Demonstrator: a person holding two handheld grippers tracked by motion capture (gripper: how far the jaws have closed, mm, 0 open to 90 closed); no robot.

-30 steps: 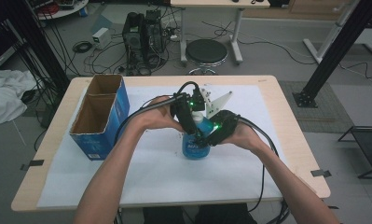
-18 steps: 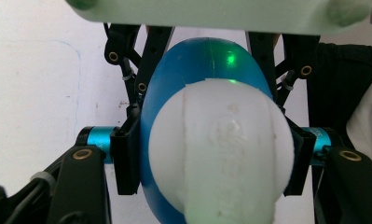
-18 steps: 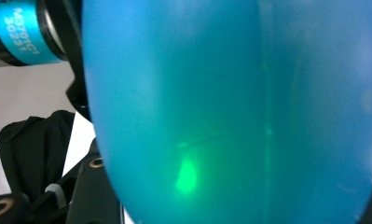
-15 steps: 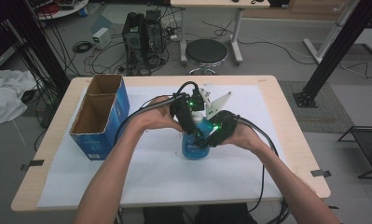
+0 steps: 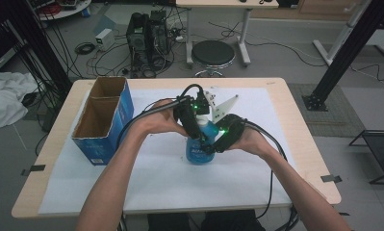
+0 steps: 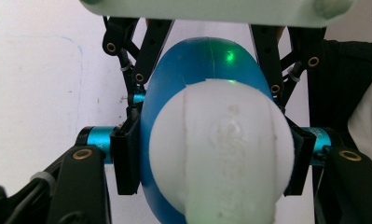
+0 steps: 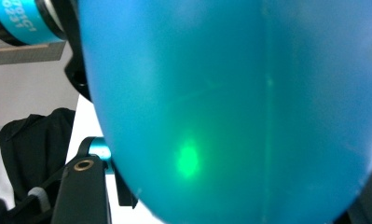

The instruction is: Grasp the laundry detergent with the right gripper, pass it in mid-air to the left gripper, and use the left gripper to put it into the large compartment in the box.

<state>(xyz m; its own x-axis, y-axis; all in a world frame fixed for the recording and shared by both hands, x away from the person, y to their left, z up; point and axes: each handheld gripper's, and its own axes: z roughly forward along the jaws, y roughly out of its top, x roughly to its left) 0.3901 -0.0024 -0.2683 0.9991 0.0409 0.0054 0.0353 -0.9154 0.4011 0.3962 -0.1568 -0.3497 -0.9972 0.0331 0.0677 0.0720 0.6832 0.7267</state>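
Blue bottle [image 5: 199, 150] upright on white sheet at bench [image 5: 295, 120] centre, right of open cardboard box [image 5: 103, 120]. My left gripper [image 5: 195, 126] comes from above; jaws narrow, clamped either side of bottle's white cap [image 6: 221, 149], pads pressing. My right gripper [image 5: 217, 143] low at bottle's right side, body close against camera. Right jaws just been opening, bottle between them; whether pads touch it, cannot tell. Both hands close together over bottle.
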